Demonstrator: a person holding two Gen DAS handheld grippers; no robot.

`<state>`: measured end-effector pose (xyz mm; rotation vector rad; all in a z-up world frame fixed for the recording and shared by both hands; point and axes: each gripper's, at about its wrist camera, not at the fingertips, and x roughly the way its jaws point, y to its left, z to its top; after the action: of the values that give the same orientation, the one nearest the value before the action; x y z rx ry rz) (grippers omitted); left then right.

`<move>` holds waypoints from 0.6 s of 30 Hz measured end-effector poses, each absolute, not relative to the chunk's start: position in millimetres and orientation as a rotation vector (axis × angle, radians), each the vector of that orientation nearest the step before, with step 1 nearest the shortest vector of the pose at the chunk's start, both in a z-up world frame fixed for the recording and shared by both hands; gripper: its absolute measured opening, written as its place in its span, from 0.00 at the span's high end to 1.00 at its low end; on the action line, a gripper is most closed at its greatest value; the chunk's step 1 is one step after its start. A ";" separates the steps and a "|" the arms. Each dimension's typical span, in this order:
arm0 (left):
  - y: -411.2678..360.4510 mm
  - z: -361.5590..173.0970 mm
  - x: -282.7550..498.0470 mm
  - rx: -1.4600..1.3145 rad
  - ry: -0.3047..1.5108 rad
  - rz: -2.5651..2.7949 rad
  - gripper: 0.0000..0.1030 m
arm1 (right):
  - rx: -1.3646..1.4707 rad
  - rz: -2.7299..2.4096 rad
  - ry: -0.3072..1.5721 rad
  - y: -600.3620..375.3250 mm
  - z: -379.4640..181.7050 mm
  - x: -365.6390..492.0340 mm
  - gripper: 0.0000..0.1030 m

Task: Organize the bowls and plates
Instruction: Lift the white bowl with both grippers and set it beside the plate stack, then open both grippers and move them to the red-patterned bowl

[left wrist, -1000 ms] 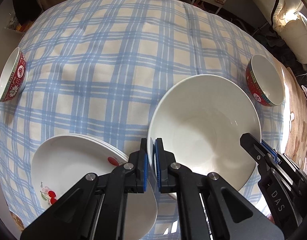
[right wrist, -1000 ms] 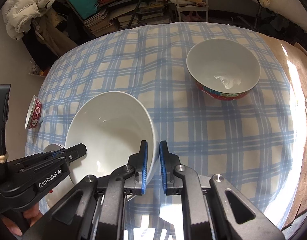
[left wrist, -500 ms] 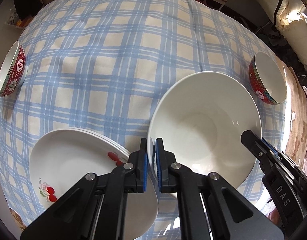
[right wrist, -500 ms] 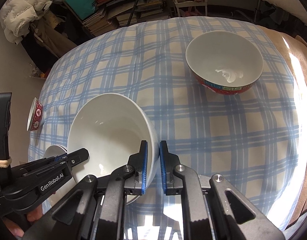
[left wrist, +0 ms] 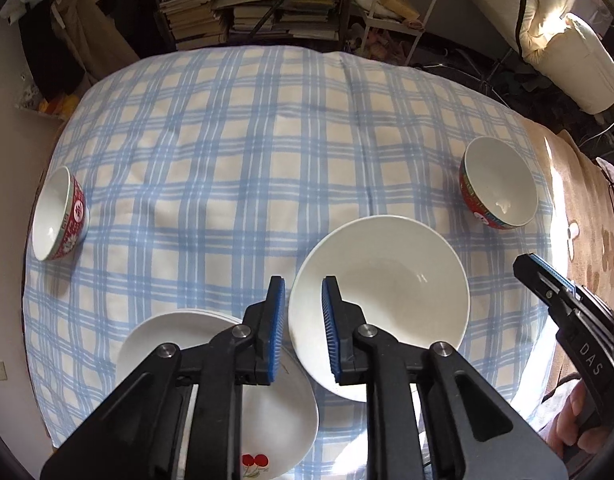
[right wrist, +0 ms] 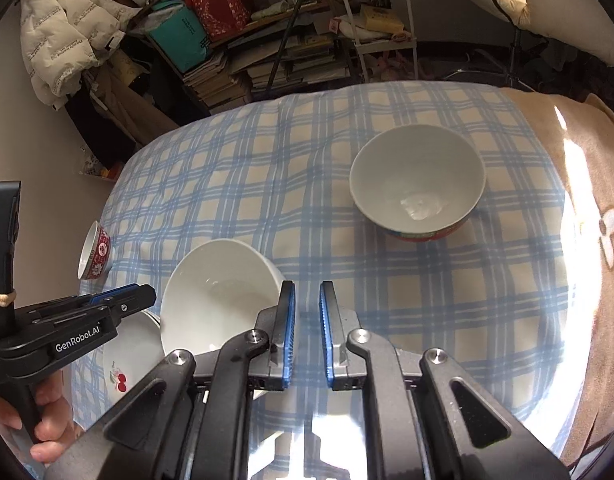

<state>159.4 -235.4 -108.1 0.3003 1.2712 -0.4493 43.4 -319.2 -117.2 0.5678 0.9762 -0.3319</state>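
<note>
Both grippers parted above a checked tablecloth.
Left wrist: the left gripper gapes over the large plain white ceramic bowl's near rim, gripping nothing. Right wrist: the right gripper hangs open just right of that bowl, beside the cherry-printed white plates.

We read "GenRobot.AI" on the left claw in the right wrist view, and "DAS" on the right claw in the left wrist view.
</note>
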 end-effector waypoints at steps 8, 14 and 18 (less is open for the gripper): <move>-262.2 -90.5 148.3 0.368 1.182 -0.471 0.39 | 0.583 -0.391 0.915 -367.3 -97.5 19.9 0.41; -273.6 -89.2 150.1 0.361 1.176 -0.475 0.23 | 0.580 -0.423 0.870 -392.8 -92.2 8.5 0.10; -283.2 -91.2 153.6 0.329 1.158 -0.502 0.22 | 0.552 -0.450 0.883 -407.4 -94.3 9.4 0.07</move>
<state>153.6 -283.2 -91.2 0.3290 1.1584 -0.5023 9.4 -407.4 -94.3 0.5519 0.8833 -0.4505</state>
